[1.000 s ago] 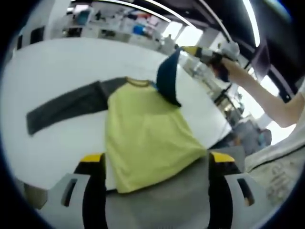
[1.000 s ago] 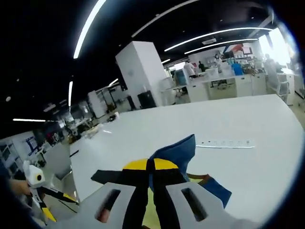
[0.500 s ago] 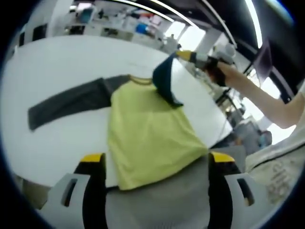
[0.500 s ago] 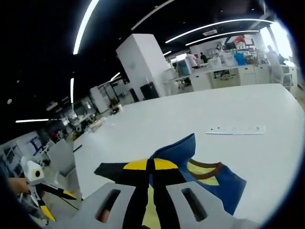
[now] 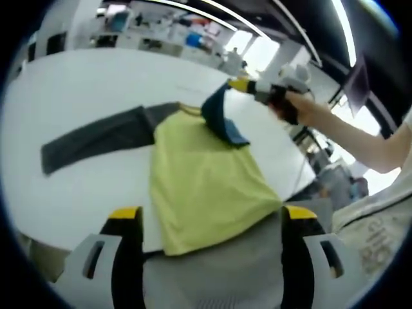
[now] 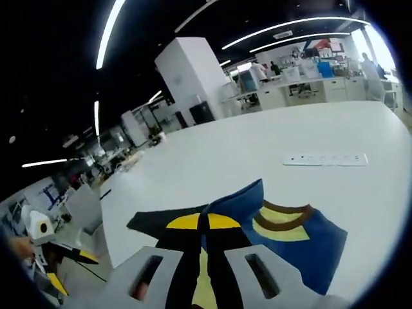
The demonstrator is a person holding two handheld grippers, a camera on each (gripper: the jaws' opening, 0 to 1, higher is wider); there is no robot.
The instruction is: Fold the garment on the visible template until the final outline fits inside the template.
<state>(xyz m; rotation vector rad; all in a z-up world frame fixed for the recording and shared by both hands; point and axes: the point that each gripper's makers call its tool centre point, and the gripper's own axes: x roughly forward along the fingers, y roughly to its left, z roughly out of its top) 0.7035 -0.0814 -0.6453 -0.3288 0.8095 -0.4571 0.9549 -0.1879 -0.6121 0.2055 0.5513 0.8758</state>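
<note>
1. The right gripper (image 6: 205, 226) has its jaws pressed together on the blue sleeve (image 6: 235, 203) of the garment (image 5: 199, 177), pinching the cloth near its end. In the left gripper view the same tool (image 5: 248, 87) is held out over the table by a person's hand (image 5: 293, 106), with the sleeve hanging from it in a fold above the shirt's shoulder.

2. The left gripper (image 5: 206, 215) has its jaws spread wide with nothing between them. It sits low at the near edge of the table, just before the hem.

3. The garment is a yellow-bodied shirt lying flat on the white table (image 5: 84, 84), hem toward the near edge and brown collar (image 6: 283, 215) toward the far one. The other sleeve, dark grey (image 5: 96, 138), lies stretched straight out toward the table's left side.

4. A white power strip (image 6: 325, 159) lies well apart, farther across the table. I cannot make out a template outline.

5. Likely risks: the pinch is near the sleeve's end, so the cloth could slip free mid-fold. Pulling too hard might drag the whole body askew, since nothing pins the hem. The hem also sits right at the near edge and could slide off.
</note>
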